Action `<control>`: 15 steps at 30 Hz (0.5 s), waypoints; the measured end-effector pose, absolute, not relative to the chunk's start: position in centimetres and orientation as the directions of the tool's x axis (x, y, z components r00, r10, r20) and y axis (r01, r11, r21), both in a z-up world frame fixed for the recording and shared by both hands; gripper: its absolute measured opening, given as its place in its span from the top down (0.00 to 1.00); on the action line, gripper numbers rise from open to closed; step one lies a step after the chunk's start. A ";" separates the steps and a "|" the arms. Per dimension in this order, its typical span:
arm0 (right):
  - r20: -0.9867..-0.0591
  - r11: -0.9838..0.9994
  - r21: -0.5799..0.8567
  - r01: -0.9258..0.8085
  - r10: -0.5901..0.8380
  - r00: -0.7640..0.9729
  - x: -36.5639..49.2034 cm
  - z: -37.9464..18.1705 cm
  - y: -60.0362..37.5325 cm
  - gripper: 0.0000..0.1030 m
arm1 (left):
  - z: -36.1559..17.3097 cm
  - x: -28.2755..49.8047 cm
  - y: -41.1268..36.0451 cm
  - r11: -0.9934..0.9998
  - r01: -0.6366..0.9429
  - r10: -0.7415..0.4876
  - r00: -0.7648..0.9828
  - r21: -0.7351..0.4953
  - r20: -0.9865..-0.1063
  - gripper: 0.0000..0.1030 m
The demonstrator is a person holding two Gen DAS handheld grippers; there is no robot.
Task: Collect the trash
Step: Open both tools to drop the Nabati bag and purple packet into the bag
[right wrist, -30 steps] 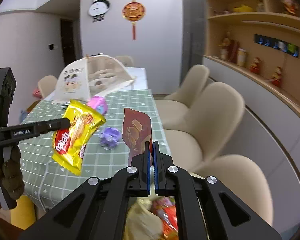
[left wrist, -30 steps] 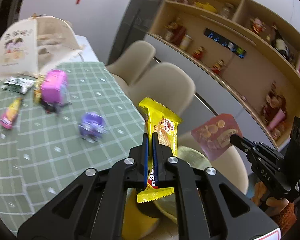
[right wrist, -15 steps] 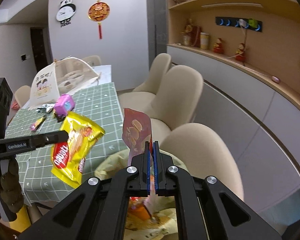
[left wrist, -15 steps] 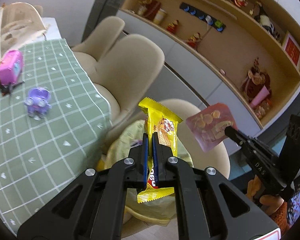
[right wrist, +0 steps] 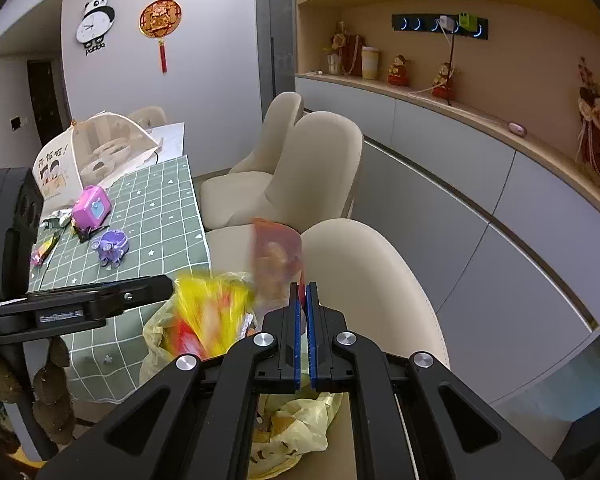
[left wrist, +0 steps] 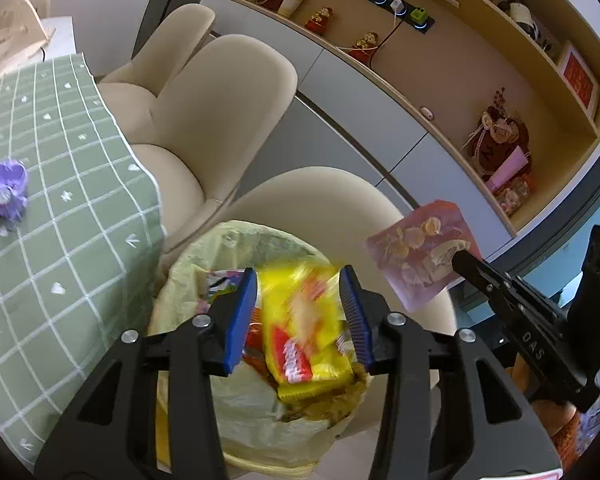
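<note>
Over bin (left wrist: 204, 256) — yellow wrapper (left wrist: 300, 332), blurred

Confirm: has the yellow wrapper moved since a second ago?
Yes. The yellow wrapper has left the opening left hand-held gripper pads, dropping toward the lined bin.

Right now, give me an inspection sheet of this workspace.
Surface: green checked tablecloth.
Job's things: yellow wrapper, blurred, between the opening left gripper pads, over the lined trash bin; red wrapper pinched in the right gripper.
Clutter: purple toy, pink toy, small wrappers.
Grippers: left opening, right shut.
Cables: white cord on shelf.
Surroundings: beige chairs, panda clock.
</note>
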State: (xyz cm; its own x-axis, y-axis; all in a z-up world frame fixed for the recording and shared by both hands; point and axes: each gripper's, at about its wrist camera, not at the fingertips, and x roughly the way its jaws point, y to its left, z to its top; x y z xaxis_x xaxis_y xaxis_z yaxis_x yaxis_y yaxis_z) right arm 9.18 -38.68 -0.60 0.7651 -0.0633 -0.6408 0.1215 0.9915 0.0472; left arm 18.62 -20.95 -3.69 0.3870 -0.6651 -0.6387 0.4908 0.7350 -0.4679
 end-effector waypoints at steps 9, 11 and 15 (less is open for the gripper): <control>-0.683 0.990 0.135 0.039 0.065 0.728 11.2 -3.9 -37.1 0.95 | -2.7 17.9 -15.8 0.832 0.448 -0.538 0.504 -0.328 -0.676 0.57; -0.698 0.985 0.172 0.024 0.105 0.708 11.6 -4.8 -36.8 0.95 | -2.8 17.6 -14.1 0.851 0.426 -0.507 0.519 -0.306 -0.688 0.55; -0.718 0.968 0.250 0.007 0.180 0.672 12.2 -6.6 -36.5 0.95 | -3.4 17.5 -10.9 0.879 0.364 -0.467 0.528 -0.308 -0.709 0.54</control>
State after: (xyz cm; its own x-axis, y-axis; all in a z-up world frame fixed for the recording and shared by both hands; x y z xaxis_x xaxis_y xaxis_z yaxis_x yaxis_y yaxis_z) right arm 12.22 -36.52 -6.60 0.6721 0.1802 -0.7182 0.0074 0.9683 0.2498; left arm 17.47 -10.92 -3.40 0.5284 -0.4672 -0.7088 0.3640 0.8790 -0.3081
